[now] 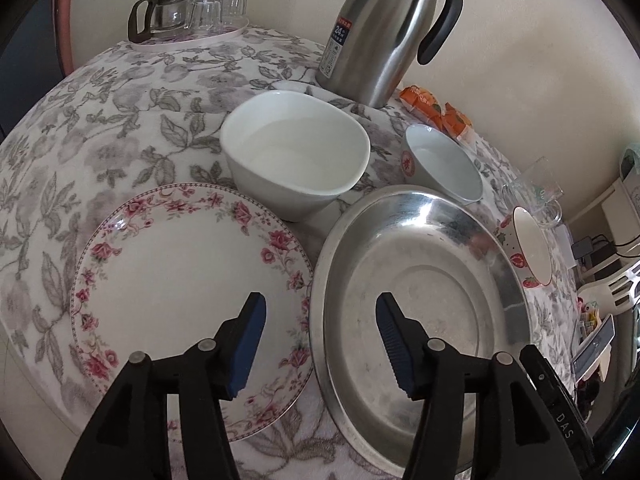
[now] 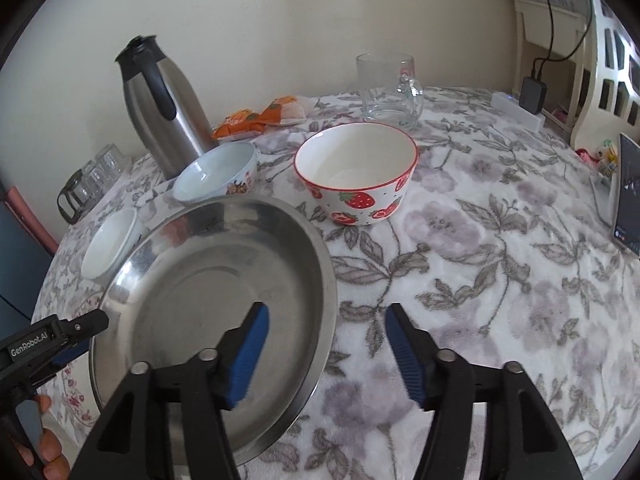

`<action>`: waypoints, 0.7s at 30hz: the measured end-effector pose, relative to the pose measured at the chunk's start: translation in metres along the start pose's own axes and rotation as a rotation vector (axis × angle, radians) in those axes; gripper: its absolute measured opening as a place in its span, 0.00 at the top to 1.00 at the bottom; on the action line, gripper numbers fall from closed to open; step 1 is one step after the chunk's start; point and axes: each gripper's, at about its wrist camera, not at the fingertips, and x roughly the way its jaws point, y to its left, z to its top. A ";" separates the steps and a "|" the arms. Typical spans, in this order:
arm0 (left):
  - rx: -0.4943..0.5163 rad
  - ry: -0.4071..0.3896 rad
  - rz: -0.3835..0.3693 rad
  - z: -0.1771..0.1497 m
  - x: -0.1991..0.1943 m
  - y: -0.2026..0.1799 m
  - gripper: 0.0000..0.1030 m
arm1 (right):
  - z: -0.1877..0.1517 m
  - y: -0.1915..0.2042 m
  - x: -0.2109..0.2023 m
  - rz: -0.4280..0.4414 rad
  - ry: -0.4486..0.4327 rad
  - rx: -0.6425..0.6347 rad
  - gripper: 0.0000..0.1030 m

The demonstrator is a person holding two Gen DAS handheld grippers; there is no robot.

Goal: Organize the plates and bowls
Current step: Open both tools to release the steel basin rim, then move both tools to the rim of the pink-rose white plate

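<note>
My left gripper (image 1: 320, 340) hangs with its jaws spread and nothing between them, straddling the gap where the floral plate (image 1: 188, 300) and the steel dish (image 1: 420, 300) sit just beside each other on the surface (image 1: 120, 120). My right gripper (image 2: 326, 350) is spread too and holds nothing; its left pad hangs over the steel dish's near rim and its right pad over bare cloth.

As I judge it, little is sorted yet. Plate and dish lie flat, side by side, neither stacked on the other. The three bowls all stand apart: the square white bowl (image 1: 294, 160) behind the plate, the small white bowl (image 1: 442, 164) just behind the steel dish's far rim, and the strawberry bowl (image 2: 356, 172) off to the dish's right (near the glass mug (image 2: 388, 86), not touching it). None is nested in another.

So what is left looks like nearly everything: plates gathered into one pile, bowls into another. The steel flask (image 1: 384, 36) and orange packets (image 2: 256, 118) at the back seem outside the job.
</note>
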 end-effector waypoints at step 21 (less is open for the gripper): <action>0.153 -0.019 0.099 -0.014 -0.008 -0.024 0.08 | -0.007 0.013 -0.006 -0.018 -0.003 -0.043 0.00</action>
